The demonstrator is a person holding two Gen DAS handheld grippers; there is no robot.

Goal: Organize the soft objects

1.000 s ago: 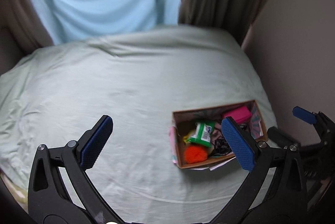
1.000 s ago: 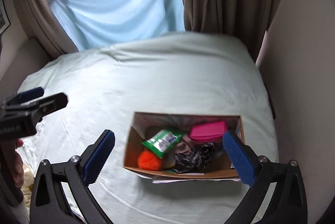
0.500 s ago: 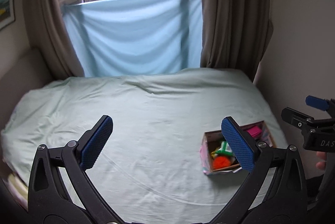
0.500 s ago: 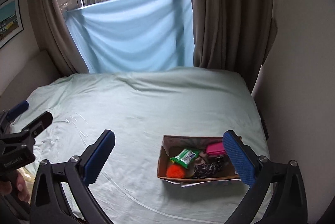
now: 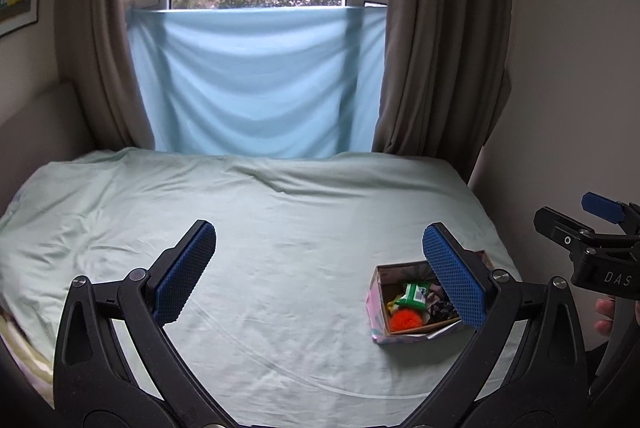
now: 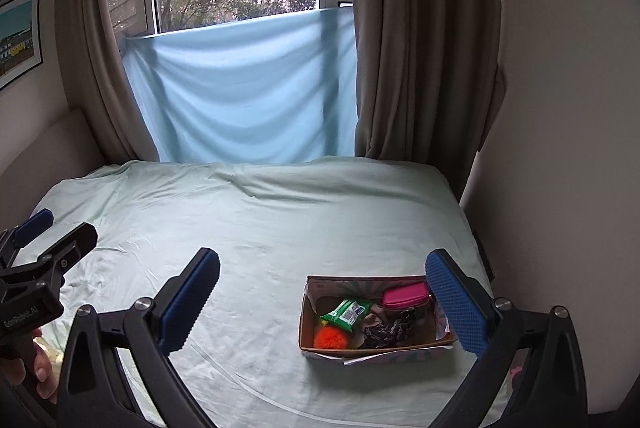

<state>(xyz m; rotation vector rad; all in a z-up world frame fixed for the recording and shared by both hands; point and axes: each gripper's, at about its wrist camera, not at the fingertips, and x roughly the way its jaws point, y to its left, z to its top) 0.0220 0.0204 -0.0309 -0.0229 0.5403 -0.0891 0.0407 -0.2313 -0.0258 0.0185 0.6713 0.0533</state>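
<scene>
Two tongs, left tongs and right tongs, both spread; one box.

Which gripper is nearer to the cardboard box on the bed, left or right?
Right. The right gripper hangs above the cardboard box; the left gripper is further left, over bare sheet.

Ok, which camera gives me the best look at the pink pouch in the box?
The right wrist view. There the pink pouch lies in plain sight at the far right of the cardboard box, beside the green packet. In the left wrist view, the left gripper's right finger covers that end of the box, so the pouch is hidden.
</scene>
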